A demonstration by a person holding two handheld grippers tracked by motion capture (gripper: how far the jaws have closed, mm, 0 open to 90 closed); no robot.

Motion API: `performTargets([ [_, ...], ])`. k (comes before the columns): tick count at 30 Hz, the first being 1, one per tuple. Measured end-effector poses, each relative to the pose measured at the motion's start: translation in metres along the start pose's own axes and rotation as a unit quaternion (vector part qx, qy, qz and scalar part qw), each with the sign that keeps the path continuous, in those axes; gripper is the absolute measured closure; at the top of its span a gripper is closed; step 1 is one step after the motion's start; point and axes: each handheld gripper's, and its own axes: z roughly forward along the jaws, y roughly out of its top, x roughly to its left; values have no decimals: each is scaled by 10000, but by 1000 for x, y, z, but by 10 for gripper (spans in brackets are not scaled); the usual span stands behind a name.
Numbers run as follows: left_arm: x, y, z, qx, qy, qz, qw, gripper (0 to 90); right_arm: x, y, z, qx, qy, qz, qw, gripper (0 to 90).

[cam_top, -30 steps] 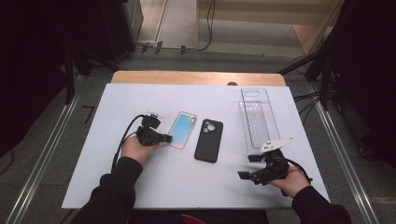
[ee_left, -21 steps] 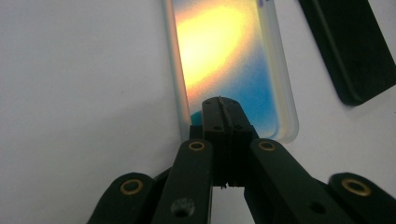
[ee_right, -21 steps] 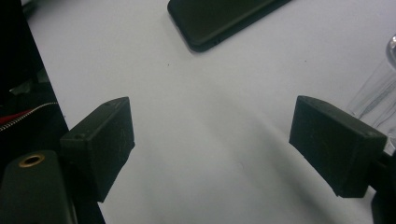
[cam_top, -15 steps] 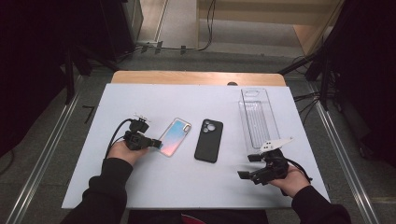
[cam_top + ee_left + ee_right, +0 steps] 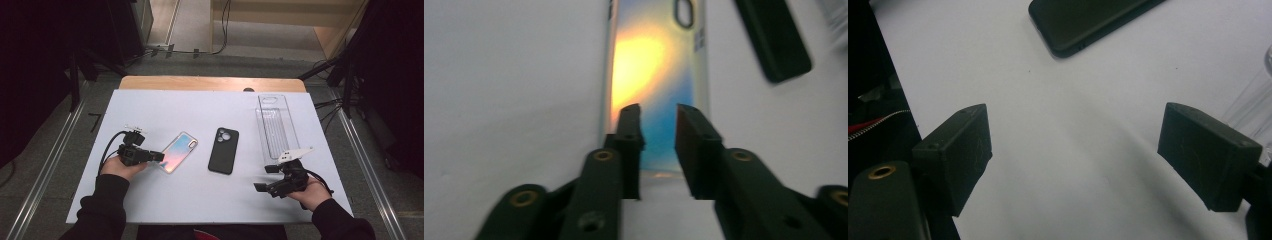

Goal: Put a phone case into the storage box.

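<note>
iridescent phone [image 5: 177,152] lying flat on the white table [image 5: 165,200], left gripper [image 5: 159,156] at its near end

the phone lies tilted just left of the black phone case [image 5: 223,150], apart from it; in the left gripper view the jaws have just been opening and stand a narrow gap apart over the phone's near end, gripping nothing. the right gripper [image 5: 266,178] rests near the table's right front, jaws spread wide over bare table, close to the clear tray [image 5: 276,125].
</note>
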Motion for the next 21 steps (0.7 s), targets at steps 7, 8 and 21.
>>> performTargets([
  [7,-21,-14,-10,-446,-227,299,9983,409,0,0,0,-7,-27,-1,10000,122],
  [8,-23,-16,-11,-467,-258,326,9980,407,0,0,0,0,-30,7,10000,122],
  [21,-41,-37,-14,-587,-517,579,9953,317,-1,0,1,-4,-83,32,10000,122],
])
